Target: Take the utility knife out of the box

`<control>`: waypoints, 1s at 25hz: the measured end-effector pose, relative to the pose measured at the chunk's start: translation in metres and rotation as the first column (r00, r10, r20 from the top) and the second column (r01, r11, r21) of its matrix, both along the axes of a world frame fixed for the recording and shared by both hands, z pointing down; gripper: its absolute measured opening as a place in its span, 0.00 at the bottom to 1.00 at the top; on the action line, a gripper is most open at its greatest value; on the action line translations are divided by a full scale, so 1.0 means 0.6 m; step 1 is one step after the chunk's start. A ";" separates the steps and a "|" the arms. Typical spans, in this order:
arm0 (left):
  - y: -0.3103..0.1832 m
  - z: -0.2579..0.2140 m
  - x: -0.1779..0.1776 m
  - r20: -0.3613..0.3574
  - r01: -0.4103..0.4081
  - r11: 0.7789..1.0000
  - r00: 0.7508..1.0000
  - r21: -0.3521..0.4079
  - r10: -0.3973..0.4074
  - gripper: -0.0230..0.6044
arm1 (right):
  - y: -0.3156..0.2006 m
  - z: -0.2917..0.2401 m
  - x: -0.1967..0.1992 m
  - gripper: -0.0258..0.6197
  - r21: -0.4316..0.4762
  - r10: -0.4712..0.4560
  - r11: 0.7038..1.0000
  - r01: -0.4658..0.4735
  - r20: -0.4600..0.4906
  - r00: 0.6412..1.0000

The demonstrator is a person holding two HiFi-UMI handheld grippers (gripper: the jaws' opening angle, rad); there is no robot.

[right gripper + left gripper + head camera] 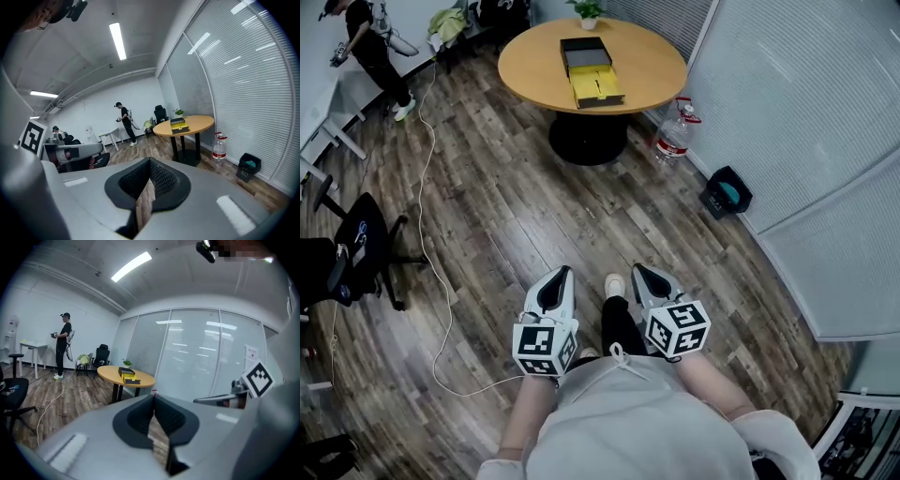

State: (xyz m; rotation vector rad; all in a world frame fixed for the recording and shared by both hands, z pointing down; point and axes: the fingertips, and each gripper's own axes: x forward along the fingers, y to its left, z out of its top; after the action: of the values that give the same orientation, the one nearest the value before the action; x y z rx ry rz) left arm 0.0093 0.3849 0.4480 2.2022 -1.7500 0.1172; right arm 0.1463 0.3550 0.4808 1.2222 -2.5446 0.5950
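Both grippers are riding low against the person's waist, side by side, each pointing forward over the plank floor [516,216]. The left gripper [563,277] is carrying nothing, its jaws pressed together to the tips. The right gripper [641,276] is likewise shut and empty.

Well ahead of them a round wooden table [652,66] is standing on a dark pedestal by the blind-covered glass wall [787,112]. A water bottle [674,137] is sitting on the floor beside the pedestal.

On the tabletop the box [584,53] is lying in two parts, end to end. The black part is sitting farther off and the yellow tray [596,87] is touching it on the near side. Their shared long axis is running almost straight away from the person.

I am not making out the utility knife itself from here; it is too small at this range, and I am guessing it is lying in that yellow tray.

The box is sitting almost on the line between the two grippers, so neither hand is looking clearly nearer. Both are well apart from it, so the person needs to walk up to the table first.
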 end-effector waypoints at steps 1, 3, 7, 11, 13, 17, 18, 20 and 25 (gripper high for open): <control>-0.020 0.003 0.000 0.003 0.001 1.000 1.000 -0.004 -0.001 0.05 | -0.022 0.004 0.000 0.04 -0.007 0.000 1.000 0.000 0.000 1.000; -0.067 0.008 -0.003 0.012 0.006 1.000 1.000 -0.016 -0.006 0.05 | -0.074 0.009 0.000 0.04 -0.016 -0.001 1.000 0.001 0.003 1.000; -0.184 0.003 -0.013 0.019 0.032 0.999 0.999 -0.019 -0.031 0.05 | -0.195 0.009 -0.002 0.04 -0.014 -0.013 1.000 0.013 0.000 1.000; -0.313 -0.026 -0.006 0.023 0.049 0.999 0.998 0.003 -0.049 0.05 | -0.324 -0.005 0.003 0.04 -0.012 -0.038 0.999 0.038 -0.005 0.999; -0.375 -0.036 -0.002 0.028 0.058 0.998 0.998 0.013 -0.059 0.05 | -0.387 -0.010 0.005 0.04 -0.006 -0.053 0.999 0.053 -0.007 0.999; -0.483 -0.039 0.003 0.034 0.078 0.997 0.996 0.023 -0.078 0.05 | -0.500 -0.007 0.006 0.04 -0.002 -0.077 0.997 0.077 -0.011 0.997; -0.504 -0.037 0.004 0.034 0.085 0.996 0.996 0.022 -0.085 0.05 | -0.523 -0.006 0.006 0.04 -0.005 -0.084 0.996 0.084 -0.011 0.996; -0.540 -0.032 0.007 0.030 0.094 0.995 0.995 0.012 -0.094 0.05 | -0.563 -0.001 0.007 0.04 -0.012 -0.094 0.996 0.093 -0.014 0.996; -0.610 -0.015 0.007 0.040 0.084 0.996 0.996 -0.024 -0.083 0.05 | -0.637 0.014 0.005 0.04 -0.048 -0.087 0.995 0.086 -0.013 0.996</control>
State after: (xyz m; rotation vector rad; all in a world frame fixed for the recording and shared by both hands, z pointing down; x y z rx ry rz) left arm 0.0136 0.0187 0.4387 2.1193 -1.8478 0.1628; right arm 0.1494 -0.0271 0.4892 1.0908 -2.5405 0.6205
